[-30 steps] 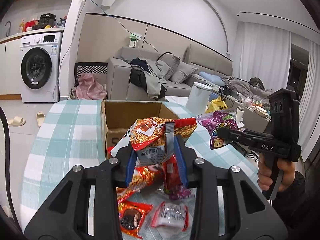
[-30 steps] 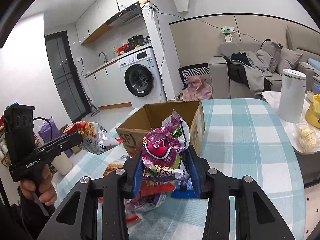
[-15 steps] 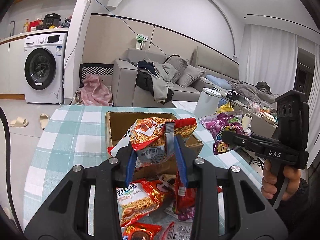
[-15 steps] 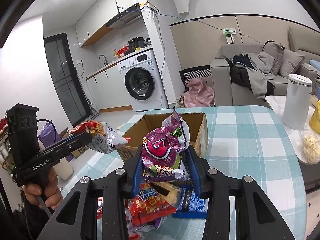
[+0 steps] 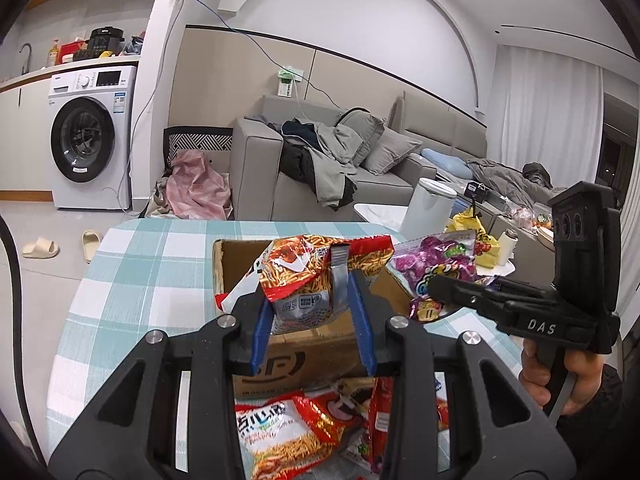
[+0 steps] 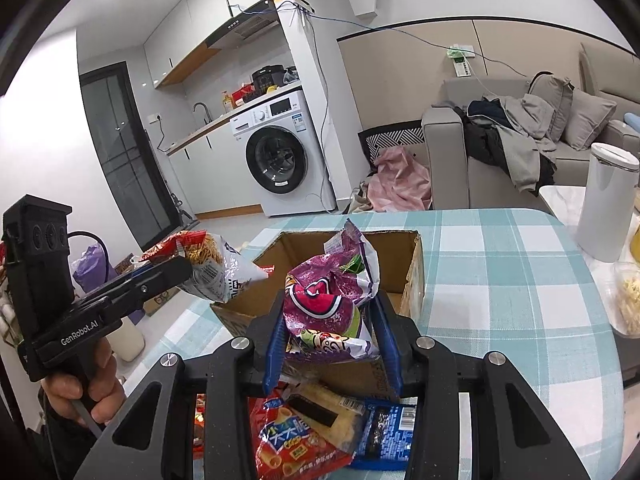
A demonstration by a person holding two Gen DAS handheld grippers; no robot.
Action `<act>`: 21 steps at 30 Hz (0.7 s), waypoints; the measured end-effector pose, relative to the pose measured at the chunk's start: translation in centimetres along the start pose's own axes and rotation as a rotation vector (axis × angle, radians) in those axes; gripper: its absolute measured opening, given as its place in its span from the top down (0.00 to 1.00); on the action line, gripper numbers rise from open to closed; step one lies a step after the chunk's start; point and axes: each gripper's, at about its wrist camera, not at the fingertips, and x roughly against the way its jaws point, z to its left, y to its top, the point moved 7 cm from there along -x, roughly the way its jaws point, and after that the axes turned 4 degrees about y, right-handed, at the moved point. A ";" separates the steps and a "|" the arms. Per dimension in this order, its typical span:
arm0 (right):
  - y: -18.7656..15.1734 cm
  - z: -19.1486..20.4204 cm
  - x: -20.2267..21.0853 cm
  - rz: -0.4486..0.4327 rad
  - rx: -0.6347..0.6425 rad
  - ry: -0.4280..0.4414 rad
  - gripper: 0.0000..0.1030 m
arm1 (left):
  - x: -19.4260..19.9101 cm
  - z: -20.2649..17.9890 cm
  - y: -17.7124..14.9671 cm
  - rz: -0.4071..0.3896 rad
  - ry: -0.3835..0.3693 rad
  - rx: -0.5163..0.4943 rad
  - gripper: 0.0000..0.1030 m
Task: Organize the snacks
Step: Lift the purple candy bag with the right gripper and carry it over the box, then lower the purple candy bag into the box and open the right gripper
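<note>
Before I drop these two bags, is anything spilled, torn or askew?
Nothing stands out. The cardboard box sits upright and open, the red bag and purple bag look intact, and loose packets lie unspilled.

snack bags (image 5: 304,276) glossy foil/plastic | box (image 6: 408,276) matt cardboard | tablecloth (image 6: 500,280) checked cloth

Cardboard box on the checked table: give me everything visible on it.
The brown corrugated cardboard box stands upright on the teal-and-white checked tablecloth, open at the top, with the flaps not visible. Its rim is frayed, and its front wall bears dark printed lettering. Little of the inside shows, and no contents can be made out there. Loose snack packets lie against its near side. Each claw holds a snack bag in front of it in the wrist views.
</note>
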 end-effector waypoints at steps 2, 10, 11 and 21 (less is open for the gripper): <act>0.2 -0.1 -0.5 0.003 -0.004 0.005 0.60 | -0.5 0.0 0.3 0.001 0.009 0.003 0.69; 0.7 -0.1 -2.4 0.026 -0.010 0.009 0.60 | -3.5 0.3 0.4 0.024 0.030 -0.011 0.69; 0.7 -0.1 -2.7 0.030 -0.013 0.009 0.60 | -3.9 0.4 0.3 0.028 0.032 -0.011 0.69; 0.7 -0.8 -4.6 0.048 -0.033 0.005 0.60 | -7.6 0.8 -1.0 0.068 0.054 -0.028 0.69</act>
